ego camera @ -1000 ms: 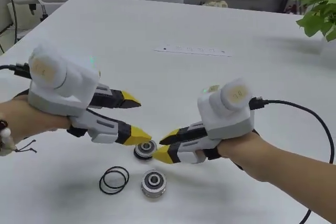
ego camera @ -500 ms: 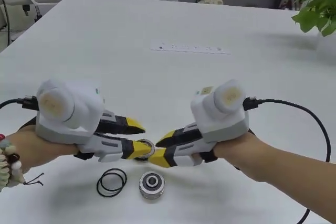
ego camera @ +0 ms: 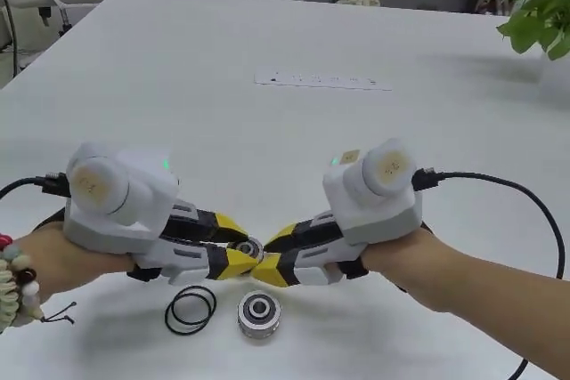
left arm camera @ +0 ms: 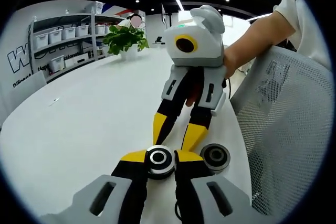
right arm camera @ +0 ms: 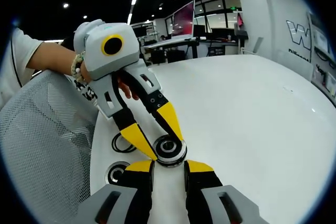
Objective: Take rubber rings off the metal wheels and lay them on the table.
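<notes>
Left gripper (ego camera: 235, 243) is clamped on a metal wheel (ego camera: 248, 247), with its yellow tips touching the rim on opposite sides; the left gripper view shows this clearly. Right gripper (ego camera: 272, 255) faces it tip to tip, jaws partly apart with nothing between them and tips just at the wheel's edge. Can't tell whether the wheel rests on the table (ego camera: 294, 131) or sits just off it. Two black rubber rings (ego camera: 191, 309) lie flat on the table on the person's side of the grippers, with a second wheel (ego camera: 259, 313) just beside them.

The held wheel shows a dark band around its outside in both gripper views, probably a ring not yet off. The step in hand looks like the peel: left holds, right pulls. To do it well, the left should bear on metal, not rubber, or it pins the ring in place. The right needs one tip hooked under the band at a free spot, then rolls it sideways over the edge — no straight tug, since the wheel could twist out of the clamp. Then it goes down by the other rings.
</notes>
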